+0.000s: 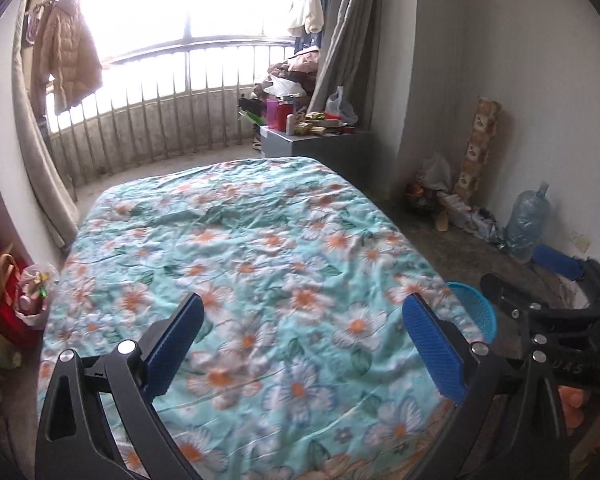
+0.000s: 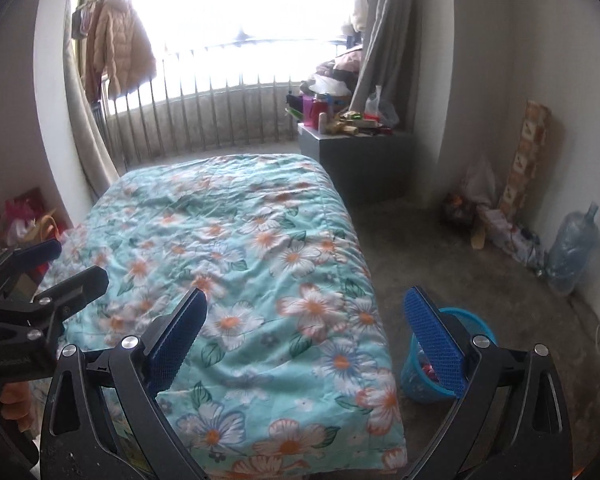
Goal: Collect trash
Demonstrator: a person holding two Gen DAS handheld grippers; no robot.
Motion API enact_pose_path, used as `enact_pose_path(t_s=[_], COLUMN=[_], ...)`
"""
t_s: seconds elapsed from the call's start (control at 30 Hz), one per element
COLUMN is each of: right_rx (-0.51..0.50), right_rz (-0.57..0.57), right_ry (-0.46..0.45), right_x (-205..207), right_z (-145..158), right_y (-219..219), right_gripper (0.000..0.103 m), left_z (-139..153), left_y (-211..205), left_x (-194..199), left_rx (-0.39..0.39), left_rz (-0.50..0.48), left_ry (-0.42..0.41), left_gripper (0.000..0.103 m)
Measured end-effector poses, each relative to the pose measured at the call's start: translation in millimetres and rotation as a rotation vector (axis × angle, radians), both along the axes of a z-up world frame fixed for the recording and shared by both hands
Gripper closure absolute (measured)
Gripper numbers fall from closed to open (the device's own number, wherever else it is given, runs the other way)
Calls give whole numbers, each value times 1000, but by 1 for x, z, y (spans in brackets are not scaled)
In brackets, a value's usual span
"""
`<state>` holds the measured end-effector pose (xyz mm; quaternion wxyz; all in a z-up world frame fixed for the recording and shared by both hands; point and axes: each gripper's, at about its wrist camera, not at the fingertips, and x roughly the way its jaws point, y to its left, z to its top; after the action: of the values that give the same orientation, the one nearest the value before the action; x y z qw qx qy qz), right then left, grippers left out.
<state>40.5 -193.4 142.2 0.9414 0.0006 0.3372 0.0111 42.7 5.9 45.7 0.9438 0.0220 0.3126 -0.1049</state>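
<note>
A blue mesh waste basket (image 2: 420, 372) stands on the floor at the bed's right near corner, with bits of rubbish inside; its rim also shows in the left wrist view (image 1: 476, 308). My left gripper (image 1: 304, 320) is open and empty above the floral quilt (image 1: 240, 248). My right gripper (image 2: 306, 316) is open and empty over the quilt's right edge (image 2: 236, 240), its right finger in front of the basket. Each gripper shows in the other's view: the right one (image 1: 532, 280) and the left one (image 2: 60, 264), both open.
A grey cabinet (image 2: 360, 160) cluttered with bottles and wrappers stands beyond the bed. Bags and litter (image 2: 484, 208), a tall patterned box (image 2: 528, 156) and a large water bottle (image 2: 572, 248) line the right wall. Bags and boxes (image 1: 24, 292) sit left of the bed. A balcony railing (image 1: 160, 112) is behind.
</note>
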Motion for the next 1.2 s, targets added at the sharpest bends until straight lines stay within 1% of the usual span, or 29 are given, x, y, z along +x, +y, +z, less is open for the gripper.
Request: enact_pose_path(t_s=[0.1,0.17,0.2,0.27,0.33,0.4,0.5,0.57,0.67,0.73,0.83,1.07,1.2], right_rx=[-35,-57,-62,-73,-79,-71,-60,-73,-145,-150,-133,-153,-130], right_rz=[2,-13,-21,-38,-49,-44,-65,-73,-90,-92,-107,-148,-180], right_ry=[-12,-25,-34,-48,-46,-18,55,95,142,164,194,235,256], right_x=[-7,-13,-17,-23,-30,-34,-38,-41,-45,-46,-46,-47,-48], right_z=[6,10,12,15,15,10,-4,-15,-29,-35,-39,-45,-50], right_y=[5,4,3,1,-2,-5,-10,-11,-9,-10,-15,-25,-37], right_gripper=[8,8,8,8,8,8,8,8,8,8,8,8,8], left_z=[-3,-4,-5,-6,-8,-12,-25,-34,-47,-53,-57,-60,-64], left_y=[2,3,4,9,12,9,0,-8,-18,-24,-28,-33,-37], left_x=[-8,-9,-9,-8,-11,-13,-14,-15,-17,-18,-20,-20,-18], left_rx=[70,104,105,74,22,-4,-31,-28,-2,16,36,75,95], left_rz=[49,74,81,102,130,149,151,148,138,135,144,133,128], left_ry=[-46,-57,-51,-27,-8,10,81,128,193,228,238,248,262], left_gripper=[6,6,6,6,6,6,6,6,6,6,6,6,6])
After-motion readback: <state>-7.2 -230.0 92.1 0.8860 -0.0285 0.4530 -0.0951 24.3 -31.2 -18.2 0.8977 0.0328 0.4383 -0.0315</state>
